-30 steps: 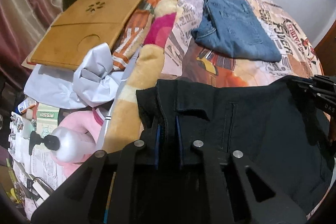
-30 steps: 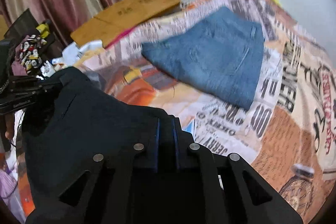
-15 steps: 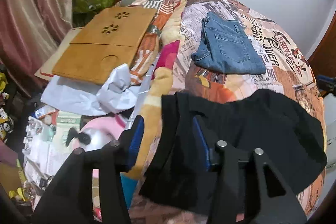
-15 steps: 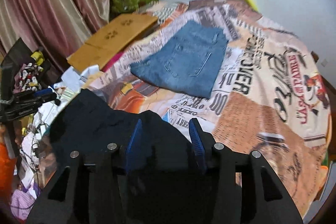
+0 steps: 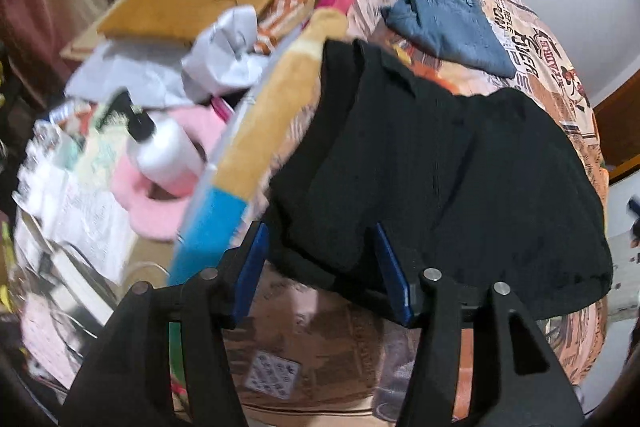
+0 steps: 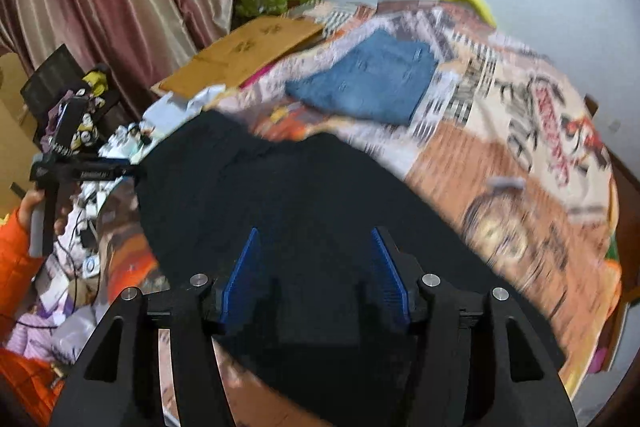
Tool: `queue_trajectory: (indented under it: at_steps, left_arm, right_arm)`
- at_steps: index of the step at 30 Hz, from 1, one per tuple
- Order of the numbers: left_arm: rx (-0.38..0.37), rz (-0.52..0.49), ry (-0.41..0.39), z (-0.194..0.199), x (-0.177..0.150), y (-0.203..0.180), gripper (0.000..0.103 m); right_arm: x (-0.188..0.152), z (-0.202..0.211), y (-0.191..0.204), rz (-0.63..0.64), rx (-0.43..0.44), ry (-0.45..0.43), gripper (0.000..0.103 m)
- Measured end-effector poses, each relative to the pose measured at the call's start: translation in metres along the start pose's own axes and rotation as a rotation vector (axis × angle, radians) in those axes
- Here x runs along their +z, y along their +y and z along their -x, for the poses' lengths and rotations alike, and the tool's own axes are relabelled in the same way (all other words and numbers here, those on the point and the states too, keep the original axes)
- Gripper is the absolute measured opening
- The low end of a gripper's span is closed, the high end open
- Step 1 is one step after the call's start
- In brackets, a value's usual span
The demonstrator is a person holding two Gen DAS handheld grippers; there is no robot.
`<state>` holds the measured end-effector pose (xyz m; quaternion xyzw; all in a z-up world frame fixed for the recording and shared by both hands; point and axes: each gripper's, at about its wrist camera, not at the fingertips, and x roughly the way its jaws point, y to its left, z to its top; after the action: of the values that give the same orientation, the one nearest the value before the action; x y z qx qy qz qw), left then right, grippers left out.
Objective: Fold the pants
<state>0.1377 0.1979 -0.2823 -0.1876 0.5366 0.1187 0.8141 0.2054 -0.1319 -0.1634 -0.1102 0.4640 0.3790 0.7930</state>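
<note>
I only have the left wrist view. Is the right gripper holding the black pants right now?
Observer: No. The right gripper has its jaws opening, with its blue pads apart above the black pants and pinching nothing.
Operator: Where does my left gripper sit from that side?
Observer: The left gripper is at the pants' left edge, its handle gripped by a hand in an orange sleeve. Its jaws are opening too, with the pants' edge loose between them.
</note>
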Motion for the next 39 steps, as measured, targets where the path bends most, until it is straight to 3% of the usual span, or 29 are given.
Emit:
queue_trajectory:
  at_steps: [4,8,11,18,22,25,27,30,33,35,37,39]
  left_arm:
    - [-0.028,0.039,0.017,-0.014,-0.003,-0.003,0.054]
    - [0.05,-0.01,-0.03,-0.013,-0.004,-0.012,0.03]
    - [0.086,-0.052,-0.073,-0.004,-0.005,-0.019,0.022]
    - [0.147,-0.119,-0.203,0.041,-0.001,-0.028,0.017]
    - [0.126,-0.115,-0.179,0.042,-0.003,-0.018,0.018]
    - [0.123,-0.095,-0.093,0.013,-0.013,-0.011,0.019]
    - [0.13,-0.08,-0.04,-0.008,-0.021,-0.006,0.027]
    - [0.181,-0.098,-0.063,-0.002,-0.024,-0.01,0.039]
    - [0.233,-0.13,-0.11,0.02,-0.016,-0.017,0.042]
    - [0.208,-0.151,-0.153,0.037,-0.008,-0.025,0.044]
    - [0.158,-0.171,-0.183,0.05,-0.001,-0.039,0.053]
    - [0.076,-0.195,-0.199,0.056,0.005,-0.058,0.066]
  right_arm:
    - [-0.026,-0.014,0.002,-0.039,0.013,0.049,0.054]
    - [-0.042,-0.016,0.001,-0.068,0.004,0.067,0.054]
    - [-0.049,-0.02,-0.004,-0.096,0.011,0.087,0.054]
    - [-0.055,-0.021,-0.005,-0.108,0.033,0.082,0.054]
    - [-0.059,-0.019,-0.003,-0.094,0.043,0.08,0.054]
    - [-0.061,-0.018,-0.003,-0.107,0.05,0.072,0.054]
    - [-0.061,-0.018,-0.004,-0.115,0.053,0.071,0.054]
    - [-0.058,-0.015,-0.005,-0.132,0.058,0.085,0.054]
    - [-0.051,-0.006,-0.003,-0.135,0.059,0.067,0.054]
    - [-0.043,0.0,-0.004,-0.142,0.05,0.033,0.054]
    - [-0.035,0.002,-0.007,-0.163,0.045,0.006,0.054]
    - [-0.027,0.0,-0.012,-0.195,0.022,-0.016,0.064]
